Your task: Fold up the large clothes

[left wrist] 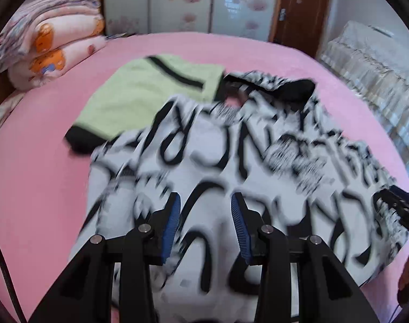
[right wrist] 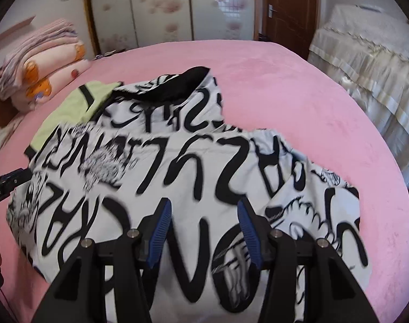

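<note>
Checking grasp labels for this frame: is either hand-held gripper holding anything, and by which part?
Nothing held. The left hand-held gripper and right hand-held gripper both have jaws apart above the black-and-white printed garment, no fabric pinched between the pads.

A pink bedspread (right wrist: 298, 102) covers the bed. Folded quilts (left wrist: 51, 35) sit at its far left. Behind stand a flowered wardrobe (right wrist: 150, 8) and a brown door (right wrist: 287, 8).

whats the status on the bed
Left gripper and right gripper open, empty. Printed garment spread on pink bed. Green garment partly underneath.
</note>
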Motion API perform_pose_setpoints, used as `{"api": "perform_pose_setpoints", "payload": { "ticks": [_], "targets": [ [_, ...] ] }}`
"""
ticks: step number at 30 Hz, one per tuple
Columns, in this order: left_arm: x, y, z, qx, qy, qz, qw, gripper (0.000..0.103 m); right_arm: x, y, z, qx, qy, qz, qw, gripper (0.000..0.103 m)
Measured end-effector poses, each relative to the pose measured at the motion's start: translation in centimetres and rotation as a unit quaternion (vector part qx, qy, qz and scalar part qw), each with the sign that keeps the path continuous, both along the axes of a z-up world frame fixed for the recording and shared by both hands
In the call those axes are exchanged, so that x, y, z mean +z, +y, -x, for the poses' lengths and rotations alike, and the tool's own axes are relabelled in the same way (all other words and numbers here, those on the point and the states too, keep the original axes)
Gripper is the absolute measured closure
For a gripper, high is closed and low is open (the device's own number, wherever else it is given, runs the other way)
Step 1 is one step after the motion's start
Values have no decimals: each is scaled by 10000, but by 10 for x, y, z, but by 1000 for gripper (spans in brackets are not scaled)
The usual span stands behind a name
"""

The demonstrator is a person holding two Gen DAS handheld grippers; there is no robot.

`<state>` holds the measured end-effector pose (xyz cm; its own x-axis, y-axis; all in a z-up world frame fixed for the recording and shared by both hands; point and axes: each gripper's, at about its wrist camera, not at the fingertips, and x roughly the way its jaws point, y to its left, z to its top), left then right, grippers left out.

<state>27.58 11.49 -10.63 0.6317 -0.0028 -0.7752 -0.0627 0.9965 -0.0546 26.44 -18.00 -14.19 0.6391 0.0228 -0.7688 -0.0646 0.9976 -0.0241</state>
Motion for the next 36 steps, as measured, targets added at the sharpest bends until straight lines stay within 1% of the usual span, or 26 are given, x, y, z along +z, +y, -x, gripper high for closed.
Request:
{"api": "perform_pose_setpoints", "payload": {
  "ticks": [2,4,6,7,8,9,10,12,14,16,17,18,20,21,23,28,30,33,36],
  "targets": [
    [-18,18,10,315,261,20,9992,65,-9,-6,6,-22,60,62,10000,53],
    [-31,40,19,654,423,3,9970,65,-25,-26,11,-297,236,222,9990,53],
    [-38,65,33,713,393,296,9962,68,-36,-58,18,-661,345,434,9963,53],
    [-38,71,37,709,342,344,9963,71,-40,-77,24,-875,363,528,9941,59],
    [-36,75,42,681,289,321,9967,73,-44,-95,29,-1102,384,644,9911,68],
    [-35,77,46,669,254,270,9971,73,-46,-113,36,-1237,394,655,9894,91],
    [-34,77,48,687,222,182,9972,73,-45,-129,42,-1325,372,620,9885,103],
    [-35,77,50,666,224,93,9975,73,-43,-150,54,-1458,356,547,9872,103],
    [-37,75,51,674,240,-35,9974,73,-41,-156,59,-1482,379,488,9870,103],
    [-37,75,46,677,270,-122,9973,73,-42,-150,58,-1471,391,697,9859,103],
    [-38,75,44,686,283,-118,9972,73,-42,-146,57,-1486,401,793,9849,103],
    [-40,74,42,681,299,-106,9972,72,-43,-145,56,-1510,411,785,9846,103],
    [-42,75,41,649,320,-55,9974,72,-44,-149,53,-1597,443,597,9844,103],
    [-43,76,41,622,332,-50,9975,73,-44,-155,53,-1652,478,399,9843,103],
    [-45,75,40,546,341,-98,9979,73,-48,-162,52,-1693,514,186,9840,103],
    [-47,76,39,559,383,-42,9977,73,-52,-158,50,-1659,587,304,9839,103],
    [-45,76,38,571,428,-2,9975,73,-52,-159,49,-1684,636,278,9833,102],
    [-40,75,35,550,570,-49,9968,72,-49,-160,47,-1678,730,221,9829,100],
    [-31,72,35,567,663,-43,9962,68,-47,-158,44,-1653,813,266,9825,100]
  ]
}}
